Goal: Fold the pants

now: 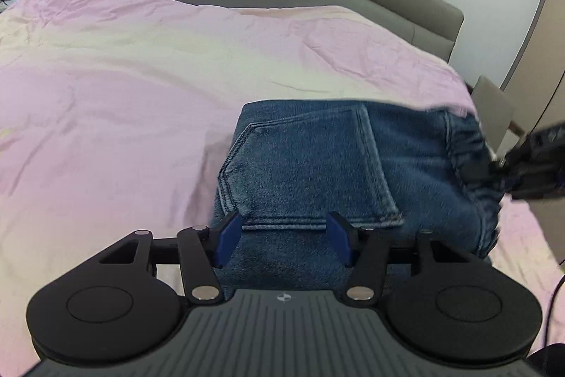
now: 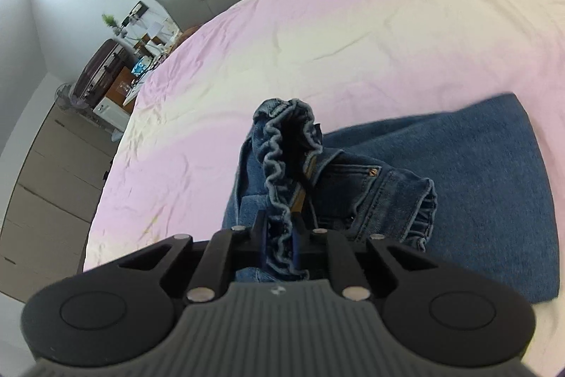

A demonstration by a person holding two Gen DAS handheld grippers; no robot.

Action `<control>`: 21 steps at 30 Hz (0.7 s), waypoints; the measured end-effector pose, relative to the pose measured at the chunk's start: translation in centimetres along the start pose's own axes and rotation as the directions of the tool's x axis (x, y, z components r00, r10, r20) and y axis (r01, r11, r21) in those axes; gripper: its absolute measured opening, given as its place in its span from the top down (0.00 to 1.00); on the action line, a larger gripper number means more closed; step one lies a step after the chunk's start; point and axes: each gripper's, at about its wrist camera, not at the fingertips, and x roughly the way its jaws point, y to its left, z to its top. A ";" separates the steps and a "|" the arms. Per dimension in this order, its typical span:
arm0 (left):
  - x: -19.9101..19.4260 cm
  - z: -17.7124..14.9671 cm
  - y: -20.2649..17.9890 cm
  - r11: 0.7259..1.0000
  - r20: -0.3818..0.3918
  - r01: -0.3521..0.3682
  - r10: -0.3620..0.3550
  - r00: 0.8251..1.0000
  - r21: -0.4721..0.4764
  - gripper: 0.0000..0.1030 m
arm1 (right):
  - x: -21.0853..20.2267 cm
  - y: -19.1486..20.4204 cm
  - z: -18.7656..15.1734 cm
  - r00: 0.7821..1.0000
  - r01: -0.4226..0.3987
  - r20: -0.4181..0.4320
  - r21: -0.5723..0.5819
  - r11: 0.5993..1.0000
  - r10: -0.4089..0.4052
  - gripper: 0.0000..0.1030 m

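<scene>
Both wrist views close above bed (image 1: 106, 76), sharing jeans (image 1: 317, 172).

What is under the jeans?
The pink bedsheet lies under the jeans and shows all around them. Anything directly beneath the denim is covered.

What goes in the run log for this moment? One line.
stage: folding | left gripper: open over back pocket | right gripper: shut on elastic waistband | jeans on pink bedsheet
</scene>
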 end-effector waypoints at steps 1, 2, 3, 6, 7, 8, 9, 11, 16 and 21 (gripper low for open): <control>-0.1 0.3 -0.2 1.000 0.009 0.022 -0.022 1.000 -0.013 0.38 | 0.2 -1.6 -0.6 1.000 0.005 -0.007 0.051 0.999 -0.004 0.93; 0.0 0.6 -0.4 0.999 0.008 0.038 -0.038 0.999 -0.032 0.38 | 0.5 -3.3 -1.4 1.000 0.009 -0.019 0.106 0.994 -0.007 0.93; 0.3 1.0 -0.7 0.998 -0.002 0.057 -0.057 0.998 -0.040 0.39 | 0.9 -4.8 -2.1 0.999 0.017 -0.031 0.149 0.989 -0.013 0.93; 1.4 2.2 -2.7 0.995 -0.045 0.099 -0.100 0.994 -0.014 0.42 | 2.5 -7.3 -4.4 0.999 0.037 -0.044 0.185 0.982 -0.030 0.94; 1.9 2.4 -3.8 0.994 -0.064 0.104 -0.103 0.993 0.020 0.44 | 2.9 -7.8 -5.1 0.999 0.035 -0.041 0.189 0.981 -0.028 0.94; 2.5 2.6 -4.9 0.993 -0.089 0.106 -0.101 0.991 0.060 0.45 | 3.4 -8.1 -5.4 0.999 0.031 -0.032 0.190 0.981 -0.025 0.94; 3.2 2.7 -6.1 0.989 -0.123 0.105 -0.092 0.988 0.105 0.49 | 3.7 -8.2 -5.7 0.999 0.026 -0.026 0.198 0.980 -0.021 0.94; 4.6 2.3 -8.2 0.976 -0.185 0.107 -0.071 0.980 0.191 0.54 | 4.2 -8.0 -5.6 0.999 0.024 -0.025 0.181 0.983 -0.020 0.94; 7.1 -0.3 -11.0 0.948 -0.300 0.085 0.012 0.954 0.307 0.61 | 3.4 -7.9 -4.7 0.999 0.017 -0.029 0.101 0.995 -0.014 0.85; 8.0 -1.2 -11.7 0.945 -0.331 0.059 0.055 0.942 0.323 0.63 | 1.9 -8.7 -4.3 1.000 0.001 0.009 0.056 0.998 -0.002 0.54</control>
